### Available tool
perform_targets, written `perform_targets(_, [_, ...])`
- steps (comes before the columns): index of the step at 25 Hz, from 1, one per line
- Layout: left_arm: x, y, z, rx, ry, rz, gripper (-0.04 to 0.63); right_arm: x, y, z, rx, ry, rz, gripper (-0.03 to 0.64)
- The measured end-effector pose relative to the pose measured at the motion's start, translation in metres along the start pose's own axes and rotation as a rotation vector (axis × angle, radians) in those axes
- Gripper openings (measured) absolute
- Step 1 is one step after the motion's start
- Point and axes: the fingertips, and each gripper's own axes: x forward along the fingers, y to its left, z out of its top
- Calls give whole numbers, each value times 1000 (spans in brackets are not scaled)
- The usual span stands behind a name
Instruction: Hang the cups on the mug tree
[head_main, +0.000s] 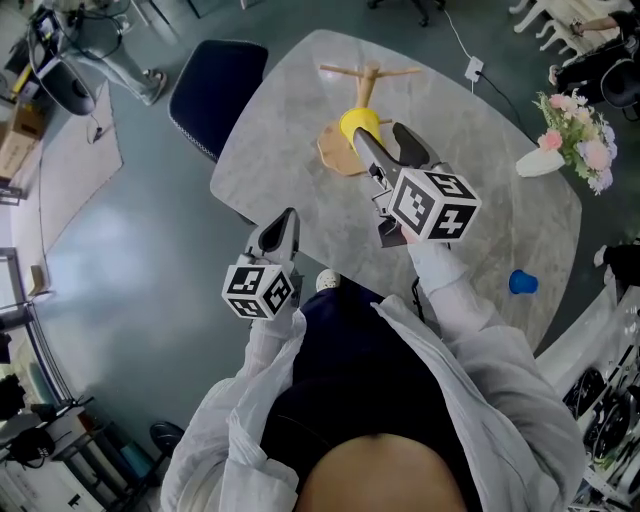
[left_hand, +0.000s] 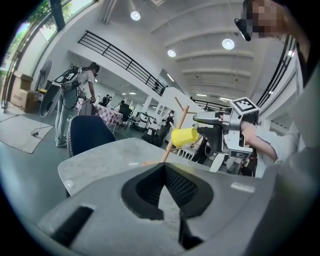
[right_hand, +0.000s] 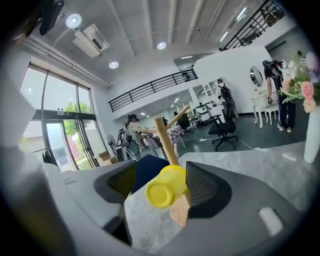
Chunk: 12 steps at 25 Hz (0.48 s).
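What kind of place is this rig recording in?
Probably a large open-plan office or lab hall, not a home: a railed mezzanine overhead, office chairs on an open floor, and a stone-look table as the work spot.

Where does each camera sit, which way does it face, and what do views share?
Head view: on the person's head, facing steeply down at the grey marble-look table; left hand-held gripper, right hand-held gripper and white sleeves show.
Left gripper view: on the left hand-held gripper, facing across the table past its closed jaws; the right hand-held gripper shows.
Right gripper view: on the right hand-held gripper, facing the yellow plastic cup between its open jaws.
Shared: all three show that cup on the wooden mug tree.
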Motion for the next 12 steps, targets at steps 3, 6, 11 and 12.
perform_targets(3, [4,-7,3,16,13,-46,-3,-15,-2,2,8,-20,-24,305])
perform_targets(6, [20,-25,2,54,40,-140,-3,-43,-20,5,16,-67,-86,304])
perform_targets(11, [43,-62,-11,106,94,-293,-3,-105,-54,4,11,-138,-212,304])
perform_targets(12, [49,-73,-16,120,116,-337,-3,-125,-63,1,11,-155,-264,304])
